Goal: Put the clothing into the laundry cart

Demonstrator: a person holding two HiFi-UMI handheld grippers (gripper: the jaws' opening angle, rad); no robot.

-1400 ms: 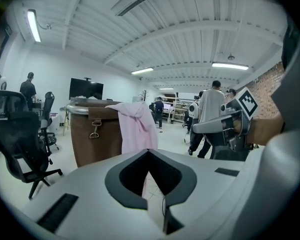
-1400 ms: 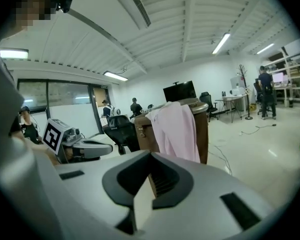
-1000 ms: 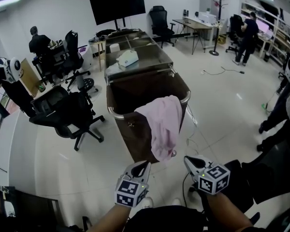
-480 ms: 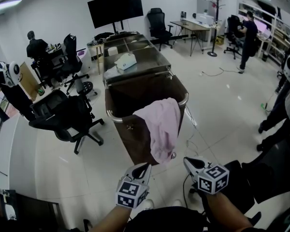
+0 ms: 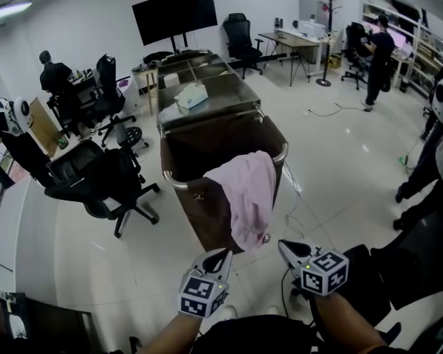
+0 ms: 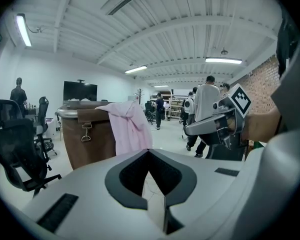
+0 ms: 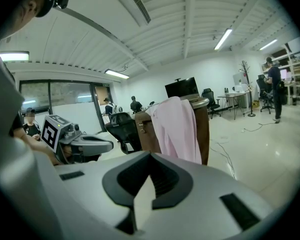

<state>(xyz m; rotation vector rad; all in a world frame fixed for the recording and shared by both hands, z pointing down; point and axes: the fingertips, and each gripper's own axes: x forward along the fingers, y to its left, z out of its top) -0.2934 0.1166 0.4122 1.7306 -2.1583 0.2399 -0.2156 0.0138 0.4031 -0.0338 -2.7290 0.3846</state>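
The brown laundry cart [image 5: 207, 216] with a metal rim stands on the floor just ahead of me. A pink garment [image 5: 247, 194] hangs over its near rim, half inside and half down the outer wall. My left gripper [image 5: 220, 255] and right gripper [image 5: 283, 246] hover side by side low in the head view, short of the cart, both shut and empty. The left gripper view has the garment [image 6: 130, 126] on the cart [image 6: 90, 141] beyond the closed left gripper [image 6: 150, 156]. In the right gripper view the garment [image 7: 177, 126] hangs ahead of the right gripper [image 7: 150, 159].
Black office chairs [image 5: 103, 175] stand left of the cart. A long table [image 5: 214, 98] with a white object lies behind it, and a large screen [image 5: 175, 15] beyond that. People stand at the left and right edges. Cables [image 5: 340, 109] trail on the floor at right.
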